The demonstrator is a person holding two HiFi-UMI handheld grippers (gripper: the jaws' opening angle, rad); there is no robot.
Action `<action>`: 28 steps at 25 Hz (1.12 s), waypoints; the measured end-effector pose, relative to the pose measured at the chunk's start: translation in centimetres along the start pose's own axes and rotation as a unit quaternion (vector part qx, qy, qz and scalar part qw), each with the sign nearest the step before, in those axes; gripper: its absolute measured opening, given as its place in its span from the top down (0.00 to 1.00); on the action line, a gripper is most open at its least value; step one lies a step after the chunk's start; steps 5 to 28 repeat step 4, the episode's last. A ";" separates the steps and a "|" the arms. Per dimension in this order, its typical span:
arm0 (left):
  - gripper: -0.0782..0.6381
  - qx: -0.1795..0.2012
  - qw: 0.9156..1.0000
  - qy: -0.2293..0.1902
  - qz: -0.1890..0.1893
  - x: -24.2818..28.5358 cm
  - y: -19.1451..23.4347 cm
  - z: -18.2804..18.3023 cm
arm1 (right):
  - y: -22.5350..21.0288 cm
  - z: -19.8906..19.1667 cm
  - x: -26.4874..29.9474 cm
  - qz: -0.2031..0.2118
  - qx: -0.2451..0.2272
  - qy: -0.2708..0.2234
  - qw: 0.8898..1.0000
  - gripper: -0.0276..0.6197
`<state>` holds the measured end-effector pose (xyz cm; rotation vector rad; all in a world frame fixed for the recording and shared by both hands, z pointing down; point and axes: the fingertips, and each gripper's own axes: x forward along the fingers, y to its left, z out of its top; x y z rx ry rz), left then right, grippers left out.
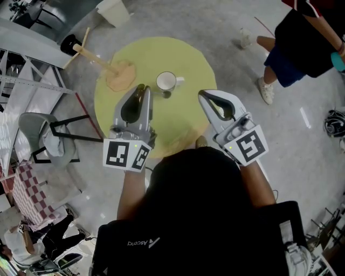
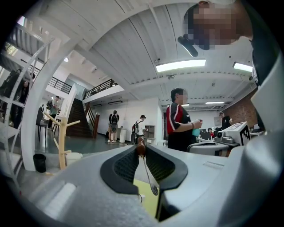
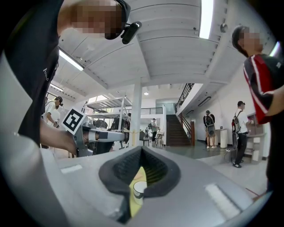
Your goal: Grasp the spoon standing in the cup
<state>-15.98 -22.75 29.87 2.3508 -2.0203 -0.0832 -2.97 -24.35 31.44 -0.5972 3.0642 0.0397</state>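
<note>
My left gripper (image 1: pixel 142 88) (image 2: pixel 140 148) is shut on a small metal spoon (image 2: pixel 148 175). Its brown handle end is pinched at the jaw tips and the bowl hangs down between the pads, over the yellow table (image 1: pixel 178 54). The white cup (image 1: pixel 166 81) stands upright on the table, just right of the left gripper's tips, with no spoon in it. My right gripper (image 1: pixel 201 94) (image 3: pixel 142 150) hovers right of the cup, its tips together and nothing between them. In the right gripper view the cup (image 3: pixel 139 189) shows through the gap below the tips.
A wooden peg stand (image 1: pixel 119 74) sits on the table's far left part, its pole leaning out over the edge. A grey chair (image 1: pixel 46 137) stands left of the table, and a person (image 1: pixel 302 43) at the far right. A white bin (image 1: pixel 113 11) is on the floor behind.
</note>
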 end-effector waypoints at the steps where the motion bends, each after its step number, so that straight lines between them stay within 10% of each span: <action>1: 0.81 0.000 1.000 0.000 0.000 0.0 0.0 -0.1 | 0.0 -0.1 0.0 0.000 0.000 0.000 1.000 0.95; 28: 0.81 0.000 1.000 0.000 0.000 0.1 0.0 -0.3 | -0.1 -0.3 0.0 -0.001 0.001 -0.002 1.000 0.95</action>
